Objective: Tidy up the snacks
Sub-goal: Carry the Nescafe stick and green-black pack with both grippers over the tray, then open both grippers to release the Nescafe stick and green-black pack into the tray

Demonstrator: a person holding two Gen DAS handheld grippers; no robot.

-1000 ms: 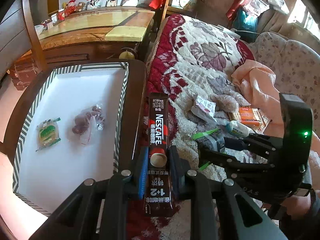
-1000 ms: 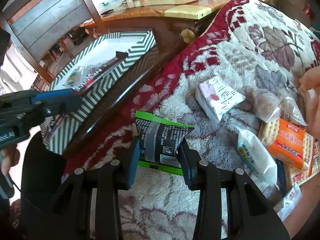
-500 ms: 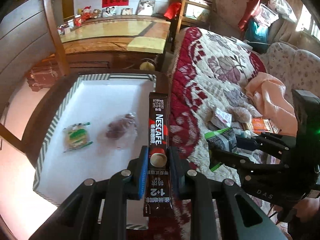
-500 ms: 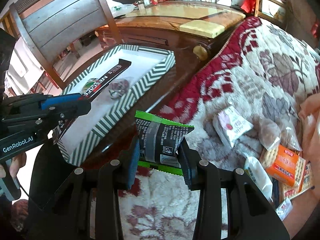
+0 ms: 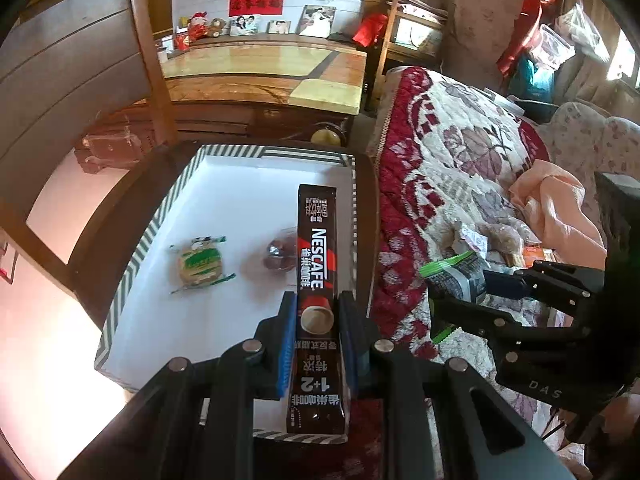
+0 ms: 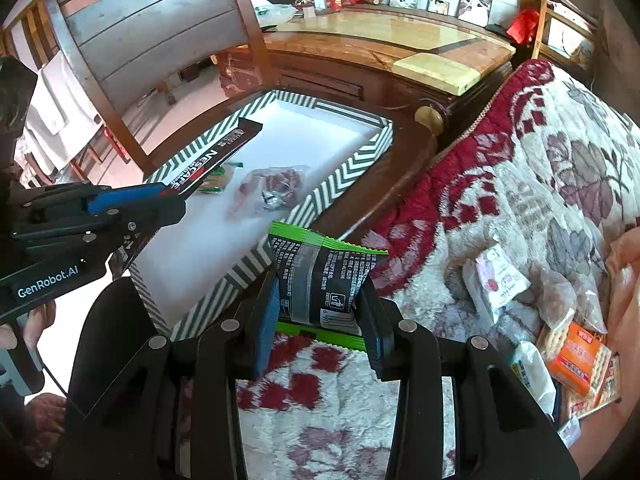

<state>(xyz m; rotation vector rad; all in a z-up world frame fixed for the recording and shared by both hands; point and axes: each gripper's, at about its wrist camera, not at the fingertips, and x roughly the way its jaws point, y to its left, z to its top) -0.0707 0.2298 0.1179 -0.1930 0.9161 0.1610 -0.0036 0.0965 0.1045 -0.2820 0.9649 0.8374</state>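
Note:
My left gripper (image 5: 316,320) is shut on a long brown Nescafe stick (image 5: 316,256) and holds it over the white striped-rim box (image 5: 132,264), near its right side. My right gripper (image 6: 320,304) is shut on a black and green snack packet (image 6: 320,276), held above the blanket beside the box's near corner (image 6: 256,264). In the box lie a green-wrapped cake (image 5: 200,264) and a clear bag of dark sweets (image 5: 276,256). The Nescafe stick also shows in the right wrist view (image 6: 212,156).
Several more snacks lie on the floral blanket (image 6: 520,184): a white and pink packet (image 6: 496,280), an orange cracker pack (image 6: 576,356), clear bags. A wooden chair (image 6: 152,32) and a low wooden table (image 5: 260,72) stand behind the box.
Both grippers have risen and moved left toward the box. The Nescafe stick has gone from over the box's right rim to over its inside. The black packet has come up close to the box's edge.

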